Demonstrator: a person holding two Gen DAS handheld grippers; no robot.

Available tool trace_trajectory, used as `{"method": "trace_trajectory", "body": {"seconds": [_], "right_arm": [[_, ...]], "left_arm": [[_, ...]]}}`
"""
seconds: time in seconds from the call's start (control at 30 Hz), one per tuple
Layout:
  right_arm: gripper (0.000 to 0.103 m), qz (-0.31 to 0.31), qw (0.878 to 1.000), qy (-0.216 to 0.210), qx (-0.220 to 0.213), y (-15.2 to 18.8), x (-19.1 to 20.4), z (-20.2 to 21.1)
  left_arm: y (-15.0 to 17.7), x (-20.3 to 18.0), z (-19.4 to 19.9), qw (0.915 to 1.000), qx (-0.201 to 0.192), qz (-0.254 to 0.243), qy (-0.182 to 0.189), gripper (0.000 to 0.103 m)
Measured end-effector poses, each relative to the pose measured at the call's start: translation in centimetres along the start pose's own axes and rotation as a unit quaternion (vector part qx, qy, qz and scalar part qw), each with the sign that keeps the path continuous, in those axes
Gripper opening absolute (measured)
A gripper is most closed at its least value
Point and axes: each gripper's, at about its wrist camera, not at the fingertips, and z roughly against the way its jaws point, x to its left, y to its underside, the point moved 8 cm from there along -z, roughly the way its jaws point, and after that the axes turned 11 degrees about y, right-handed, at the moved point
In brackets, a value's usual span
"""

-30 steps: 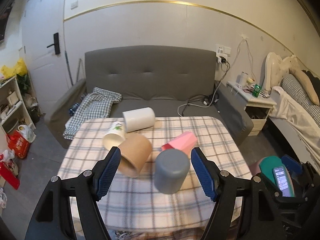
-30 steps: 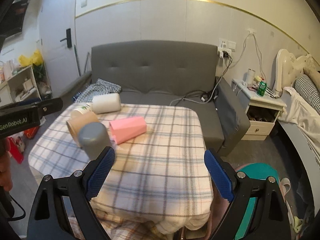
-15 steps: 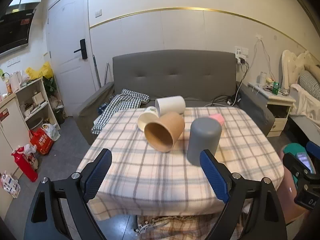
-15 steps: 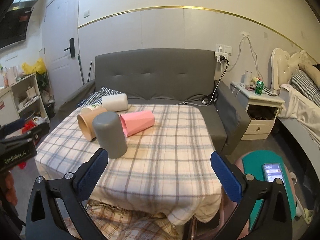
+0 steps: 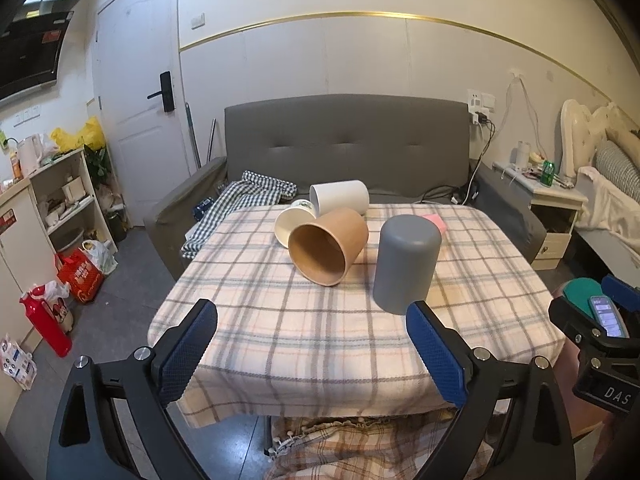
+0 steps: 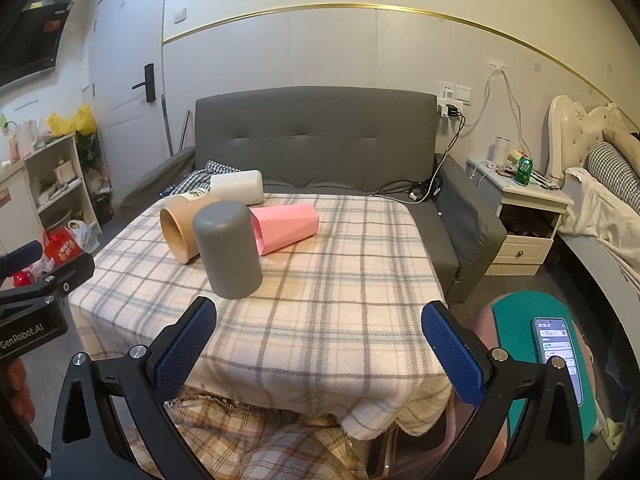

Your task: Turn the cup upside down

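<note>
A grey cup (image 5: 406,262) stands upside down on the plaid-covered table (image 5: 320,320); it also shows in the right wrist view (image 6: 228,249). Beside it lie a brown paper cup (image 5: 327,251) (image 6: 180,229), a white cup (image 5: 340,197) (image 6: 238,187), a printed paper cup (image 5: 294,220) and a pink faceted cup (image 6: 286,226), all on their sides. My left gripper (image 5: 312,354) is open and empty, held back off the table's front edge. My right gripper (image 6: 320,350) is open and empty over the table's front right part.
A grey sofa (image 5: 348,148) with a checked cloth (image 5: 240,208) stands behind the table. A bedside cabinet (image 6: 520,216) and bed are at the right. Shelves (image 5: 60,200) and bags are at the left. A phone (image 6: 556,344) lies on a teal stool.
Both grippers have pulled back and away from the table. The grey cup, close between the left fingers a second ago, now stands free and farther off.
</note>
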Motion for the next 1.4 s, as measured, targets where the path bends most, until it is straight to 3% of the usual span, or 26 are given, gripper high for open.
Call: {"method": "trace_trajectory", "body": {"seconds": [0.83,1.4], "right_arm": [[0.103,0.002,1.000,-0.001,-0.002,0.12,0.39,0.04],[0.103,0.006,1.000,-0.001,-0.001,0.14,0.56,0.21]], "left_arm": [[0.44,-0.18,-0.11,0.9998,0.007,-0.005,0.018,0.098],[0.53,0.01,0.24,0.9999,0.001,-0.001,0.010,0.098]]}}
